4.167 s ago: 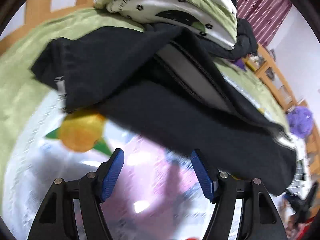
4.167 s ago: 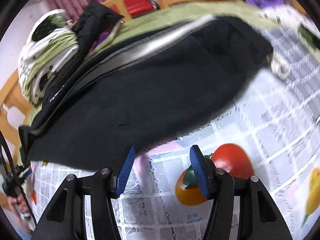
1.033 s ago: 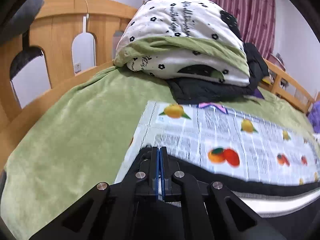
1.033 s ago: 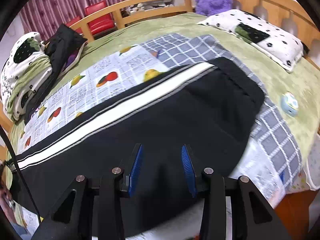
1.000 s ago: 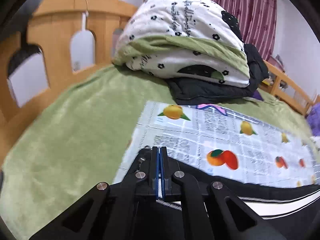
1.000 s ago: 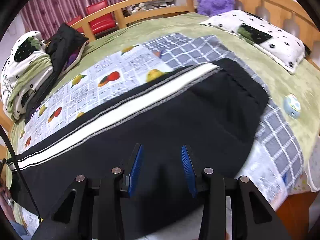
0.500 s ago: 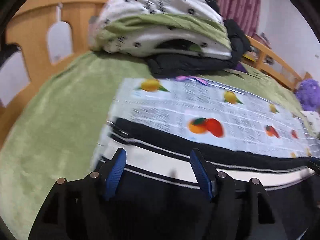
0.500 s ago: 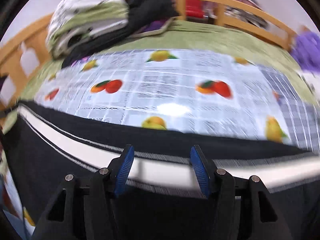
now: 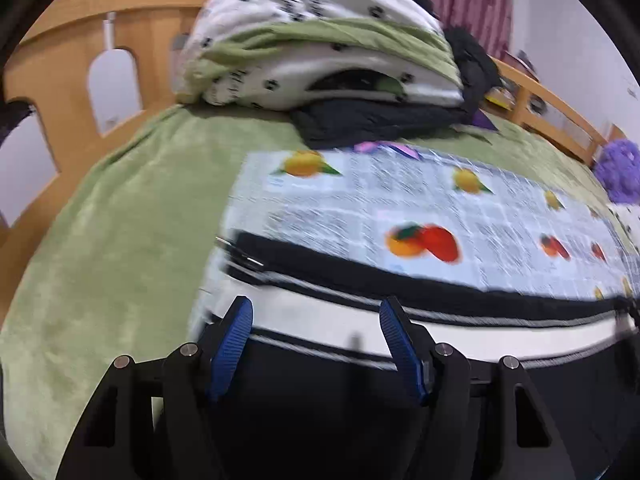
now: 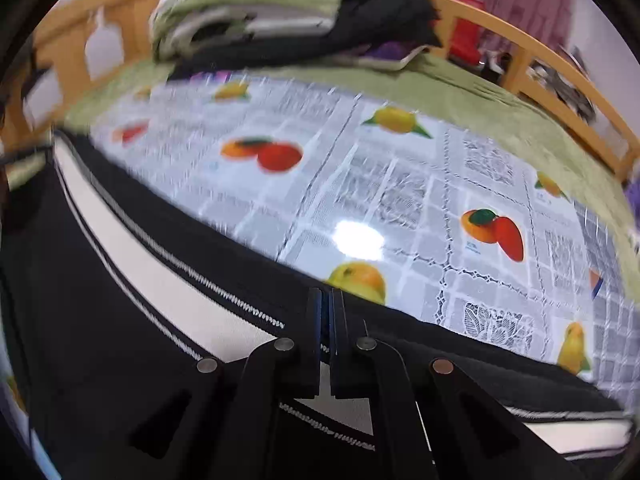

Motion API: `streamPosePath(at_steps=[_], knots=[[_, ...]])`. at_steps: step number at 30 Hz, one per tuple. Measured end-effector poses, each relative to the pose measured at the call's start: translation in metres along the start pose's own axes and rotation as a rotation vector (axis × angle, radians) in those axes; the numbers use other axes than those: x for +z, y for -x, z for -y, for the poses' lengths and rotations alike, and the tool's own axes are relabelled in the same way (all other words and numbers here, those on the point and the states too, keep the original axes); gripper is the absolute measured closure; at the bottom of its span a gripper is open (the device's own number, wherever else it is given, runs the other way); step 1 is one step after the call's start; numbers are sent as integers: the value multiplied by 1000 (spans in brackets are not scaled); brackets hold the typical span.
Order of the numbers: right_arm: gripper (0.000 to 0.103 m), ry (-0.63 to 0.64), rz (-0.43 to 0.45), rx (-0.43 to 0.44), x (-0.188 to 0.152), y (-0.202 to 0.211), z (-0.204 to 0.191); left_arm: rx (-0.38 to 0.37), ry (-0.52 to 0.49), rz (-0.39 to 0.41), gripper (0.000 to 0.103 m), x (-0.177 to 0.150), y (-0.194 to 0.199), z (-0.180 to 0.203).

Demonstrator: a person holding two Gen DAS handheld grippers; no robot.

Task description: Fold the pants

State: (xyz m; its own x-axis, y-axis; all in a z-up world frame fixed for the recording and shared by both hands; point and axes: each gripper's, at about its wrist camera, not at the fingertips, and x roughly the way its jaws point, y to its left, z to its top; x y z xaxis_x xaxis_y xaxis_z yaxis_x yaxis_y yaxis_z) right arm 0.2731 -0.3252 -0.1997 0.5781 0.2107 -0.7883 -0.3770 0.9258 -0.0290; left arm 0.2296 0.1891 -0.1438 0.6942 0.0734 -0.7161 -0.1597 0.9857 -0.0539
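Note:
Black pants [image 9: 340, 408] with a white side stripe [image 9: 320, 322] lie stretched across the fruit-print cloth [image 9: 400, 200] on the bed. My left gripper [image 9: 314, 308] hovers open over the stripe near the pants' left end, with nothing pinched between its blue pads [image 9: 234, 336]. In the right wrist view the same pants [image 10: 100, 320] run from the left edge to the lower right. My right gripper [image 10: 325, 300] is shut at the pants' far edge, and black fabric sits pinched between its pads.
A folded quilt stack [image 9: 320, 40] rests on a dark jacket [image 9: 380, 120] at the head of the bed. Wooden rails [image 9: 60, 60] ring the green blanket [image 9: 120, 220]. A purple plush toy [image 9: 618, 170] sits far right. Red chairs [image 10: 464, 36] stand beyond the rail.
My left gripper went from shut to open and dropped slightly over the stripe. My right gripper swung along the pants towards their middle, rolled, and closed on the far edge.

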Motion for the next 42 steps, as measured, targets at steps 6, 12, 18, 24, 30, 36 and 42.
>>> streamPosePath(at_steps=[6, 12, 18, 24, 30, 36, 42], knots=[[100, -4, -26, -57, -3, -28, -10, 159, 22, -21, 39, 23, -30, -28], [100, -31, 26, -63, 2, -13, -7, 19, 70, -79, 84, 30, -56, -34], [100, -88, 28, -39, 9, -15, 2, 31, 103, -80, 83, 38, -67, -37], [96, -99, -16, -54, 4, -25, 0, 183, 22, -64, 51, 31, -62, -19], [57, -155, 89, -108, -16, 35, 56, 93, 26, -27, 38, 23, -23, -7], [53, -111, -21, -78, -30, 20, 103, -31, 25, -66, 38, 10, -19, 24], [100, 30, -72, -113, -35, -3, 89, -46, 2, -78, 38, 1, -11, 46]])
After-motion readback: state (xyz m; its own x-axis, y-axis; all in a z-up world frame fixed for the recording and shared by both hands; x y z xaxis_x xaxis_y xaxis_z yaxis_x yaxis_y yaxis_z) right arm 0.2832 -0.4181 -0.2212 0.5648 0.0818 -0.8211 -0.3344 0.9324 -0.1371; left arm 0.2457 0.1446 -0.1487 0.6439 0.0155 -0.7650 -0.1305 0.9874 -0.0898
